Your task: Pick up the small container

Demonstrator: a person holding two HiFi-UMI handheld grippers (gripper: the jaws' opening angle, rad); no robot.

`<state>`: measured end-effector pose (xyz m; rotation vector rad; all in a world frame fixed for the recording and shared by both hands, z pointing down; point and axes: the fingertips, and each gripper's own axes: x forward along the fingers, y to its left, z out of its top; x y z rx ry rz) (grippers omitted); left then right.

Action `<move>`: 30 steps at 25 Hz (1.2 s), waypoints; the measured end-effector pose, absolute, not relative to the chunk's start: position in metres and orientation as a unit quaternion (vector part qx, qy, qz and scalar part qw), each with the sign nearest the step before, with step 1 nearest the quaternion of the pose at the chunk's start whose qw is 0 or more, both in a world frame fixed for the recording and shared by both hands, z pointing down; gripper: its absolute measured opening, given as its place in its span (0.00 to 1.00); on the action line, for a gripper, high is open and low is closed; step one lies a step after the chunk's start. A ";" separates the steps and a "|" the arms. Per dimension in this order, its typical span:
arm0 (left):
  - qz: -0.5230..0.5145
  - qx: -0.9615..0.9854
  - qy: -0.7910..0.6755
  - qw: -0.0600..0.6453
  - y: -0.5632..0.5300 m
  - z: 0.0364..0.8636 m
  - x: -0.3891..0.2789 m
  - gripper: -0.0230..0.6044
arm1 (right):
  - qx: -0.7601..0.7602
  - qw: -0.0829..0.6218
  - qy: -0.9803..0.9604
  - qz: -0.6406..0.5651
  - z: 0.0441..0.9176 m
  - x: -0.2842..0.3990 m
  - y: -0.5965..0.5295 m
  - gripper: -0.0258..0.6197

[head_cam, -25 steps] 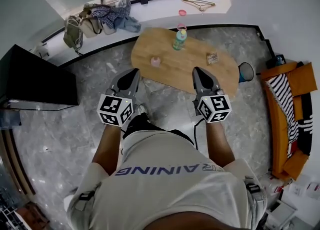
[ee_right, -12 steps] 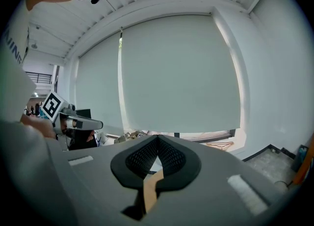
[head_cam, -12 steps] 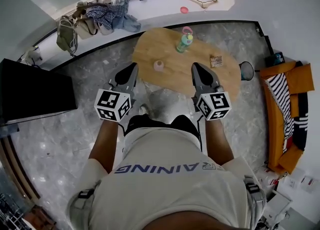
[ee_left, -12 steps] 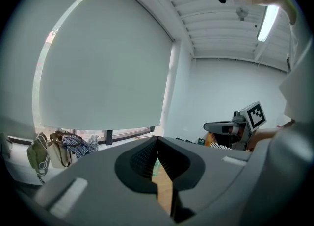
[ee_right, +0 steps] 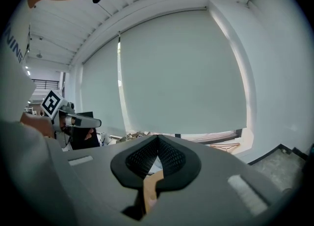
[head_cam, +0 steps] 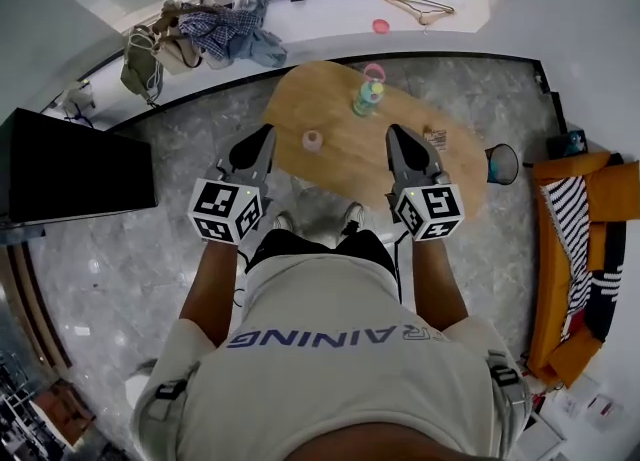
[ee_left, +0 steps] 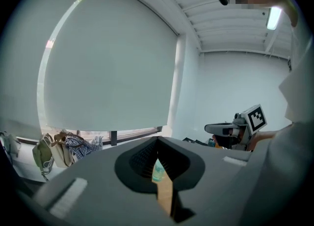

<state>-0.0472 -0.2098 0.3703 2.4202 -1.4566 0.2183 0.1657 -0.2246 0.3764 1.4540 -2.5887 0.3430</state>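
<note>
The small pink container (head_cam: 312, 139) stands on the left part of the oval wooden table (head_cam: 340, 171), in the head view. My left gripper (head_cam: 264, 133) is held level just left of it, short of the table's near edge, jaws together and empty. My right gripper (head_cam: 397, 133) hovers over the table's near right side, also shut and empty. In the left gripper view the closed jaws (ee_left: 157, 141) leave a slit that shows a green bottle (ee_left: 158, 171) and the tabletop. In the right gripper view the closed jaws (ee_right: 157, 139) show only a strip of the table (ee_right: 148, 190).
A green bottle with a pink cap (head_cam: 367, 96) and a small brown item (head_cam: 434, 137) share the table. A black cabinet (head_cam: 70, 164) stands left, a bin (head_cam: 503, 163) and an orange sofa (head_cam: 585, 249) right. Clothes and bags (head_cam: 200, 29) lie on the far ledge.
The person has shifted a little closer to the table, which now sits nearer the middle of the head view. Both grippers stay shut and level at its near edge.
</note>
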 end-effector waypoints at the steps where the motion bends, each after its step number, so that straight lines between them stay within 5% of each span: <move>1: 0.075 0.841 -0.514 0.154 -0.213 0.368 -0.038 0.04 | 0.476 0.076 -0.868 0.115 0.378 0.173 -0.230 0.07; 8: 0.065 0.826 -0.536 0.164 -0.225 0.371 0.010 0.04 | 0.453 0.093 -0.879 0.116 0.391 0.229 -0.255 0.07; 15: 0.075 0.818 -0.542 0.179 -0.225 0.388 -0.012 0.04 | 0.438 0.101 -0.883 0.132 0.404 0.200 -0.256 0.12; 30: 0.078 0.799 -0.549 0.234 -0.233 0.452 -0.087 0.04 | 0.380 0.190 -0.886 0.183 0.503 0.102 -0.260 0.78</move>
